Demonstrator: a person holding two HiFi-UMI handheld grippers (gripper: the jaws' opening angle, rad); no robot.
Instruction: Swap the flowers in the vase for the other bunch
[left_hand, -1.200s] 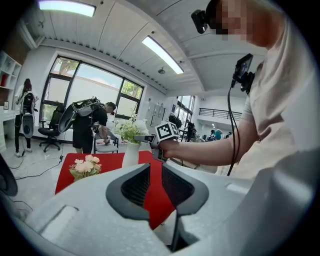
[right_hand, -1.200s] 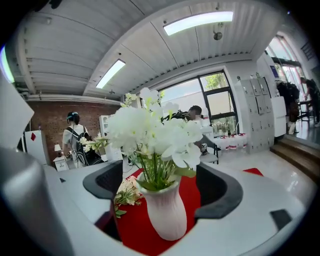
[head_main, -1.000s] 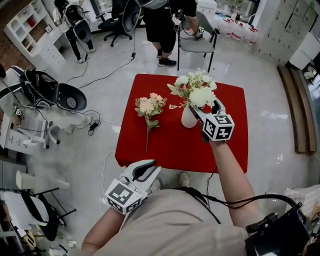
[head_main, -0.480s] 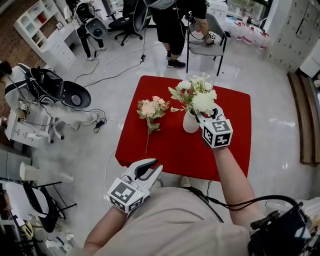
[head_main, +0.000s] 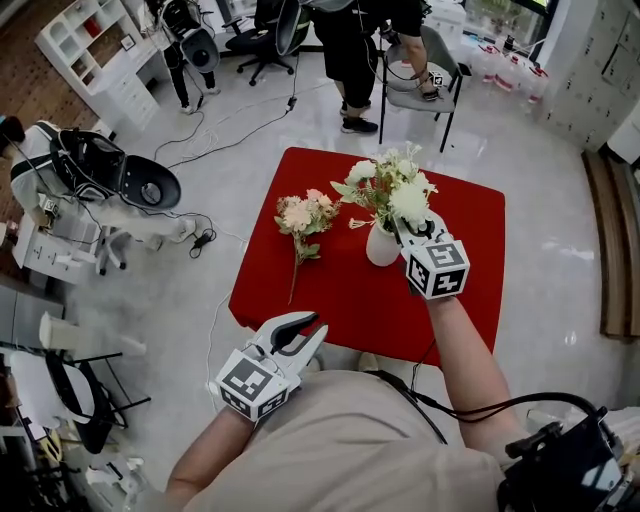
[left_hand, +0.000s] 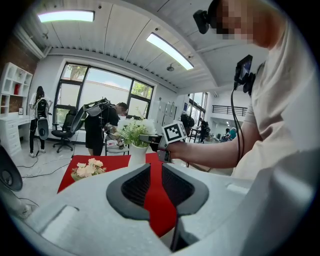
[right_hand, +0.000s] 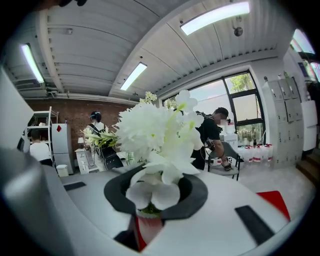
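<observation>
white bunch (head_main: 395, 190) stands in the vase (head_main: 381, 246), its stems between the jaws of the right tongs (head_main: 412, 232), just above the vase mouth. those jaws have just been closing and now look clenched on the green stems (blooms fill the right gripper view, so the pinch point is partly hidden). left tongs (head_main: 312, 326) hang released and empty, short of the worktop (head_main: 340, 290) edge; only red worktop shows through their gap. pink bunch (head_main: 305, 213) lies flat, well ahead of the left tongs and left of the right tongs.

step in hand, as i read it: gripping the old bunch for removal. next move likely calls for a straight upward lift so the stems clear the neck without tipping the vase, which nothing braces.
</observation>
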